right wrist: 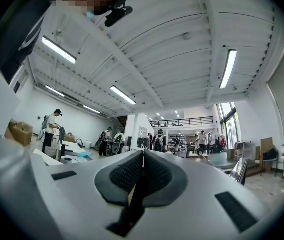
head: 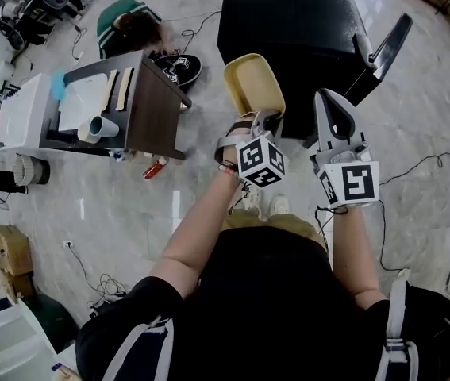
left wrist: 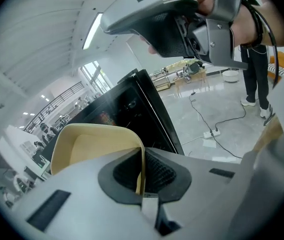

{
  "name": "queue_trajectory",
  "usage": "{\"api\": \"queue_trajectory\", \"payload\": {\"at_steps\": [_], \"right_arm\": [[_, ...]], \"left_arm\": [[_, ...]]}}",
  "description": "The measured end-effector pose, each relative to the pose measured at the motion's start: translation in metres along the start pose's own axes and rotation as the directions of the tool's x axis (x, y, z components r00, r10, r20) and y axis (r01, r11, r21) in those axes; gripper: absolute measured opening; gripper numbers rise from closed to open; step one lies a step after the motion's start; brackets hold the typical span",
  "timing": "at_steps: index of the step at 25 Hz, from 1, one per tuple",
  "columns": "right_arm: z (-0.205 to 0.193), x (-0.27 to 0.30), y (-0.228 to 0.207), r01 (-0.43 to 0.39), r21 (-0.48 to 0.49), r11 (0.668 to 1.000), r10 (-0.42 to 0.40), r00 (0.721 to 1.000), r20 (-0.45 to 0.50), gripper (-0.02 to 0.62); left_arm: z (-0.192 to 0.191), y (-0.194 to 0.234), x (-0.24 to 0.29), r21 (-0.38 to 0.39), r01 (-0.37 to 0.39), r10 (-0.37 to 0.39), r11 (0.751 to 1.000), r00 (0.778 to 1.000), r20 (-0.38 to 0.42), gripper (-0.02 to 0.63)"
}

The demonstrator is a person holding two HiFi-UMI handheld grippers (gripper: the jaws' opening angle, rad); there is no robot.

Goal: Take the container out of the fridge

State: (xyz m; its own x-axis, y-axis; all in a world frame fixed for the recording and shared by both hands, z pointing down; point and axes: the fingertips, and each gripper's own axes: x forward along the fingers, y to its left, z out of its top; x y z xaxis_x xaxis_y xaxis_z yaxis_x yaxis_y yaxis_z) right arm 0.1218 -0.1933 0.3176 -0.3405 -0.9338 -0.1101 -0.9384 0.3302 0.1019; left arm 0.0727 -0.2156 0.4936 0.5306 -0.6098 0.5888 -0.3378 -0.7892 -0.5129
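The left gripper [left wrist: 143, 169] is pinching one wall of the yellow container [left wrist: 91, 144] between nearly closed jaws, holding it in the air just in front of the black fridge [head: 288, 22], whose door [head: 387, 46] is standing open. The right gripper [right wrist: 143, 156] is hovering alongside, jaws together on nothing.

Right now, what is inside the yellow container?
Nothing shows inside the yellow container: its bare inner walls and floor are seen. The left claw covers its near edge.
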Motion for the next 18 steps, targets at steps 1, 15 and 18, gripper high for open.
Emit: {"api": "queue_trajectory", "payload": {"at_steps": [1, 15, 18], "right_arm": [[0.002, -0.005, -0.001, -0.007, 0.002, 1.000, 0.007, 1.000, 0.005, 0.037], [0.017, -0.048, -0.007, -0.087, -0.009, 0.996, 0.087, 0.995, 0.057, 0.037], [0.022, -0.050, -0.007, -0.095, -0.012, 0.995, 0.096, 0.993, 0.072, 0.037]], "left_arm": [[0.004, 0.000, -0.004, -0.008, -0.014, 0.014, 1.000, 1.000, 0.001, 0.026], [0.078, 0.022, -0.066, -0.217, -0.210, 0.248, 0.953, 0.954, 0.166, 0.026], [0.091, 0.026, -0.080, -0.241, -0.232, 0.285, 0.942, 0.934, 0.216, 0.026]]}}
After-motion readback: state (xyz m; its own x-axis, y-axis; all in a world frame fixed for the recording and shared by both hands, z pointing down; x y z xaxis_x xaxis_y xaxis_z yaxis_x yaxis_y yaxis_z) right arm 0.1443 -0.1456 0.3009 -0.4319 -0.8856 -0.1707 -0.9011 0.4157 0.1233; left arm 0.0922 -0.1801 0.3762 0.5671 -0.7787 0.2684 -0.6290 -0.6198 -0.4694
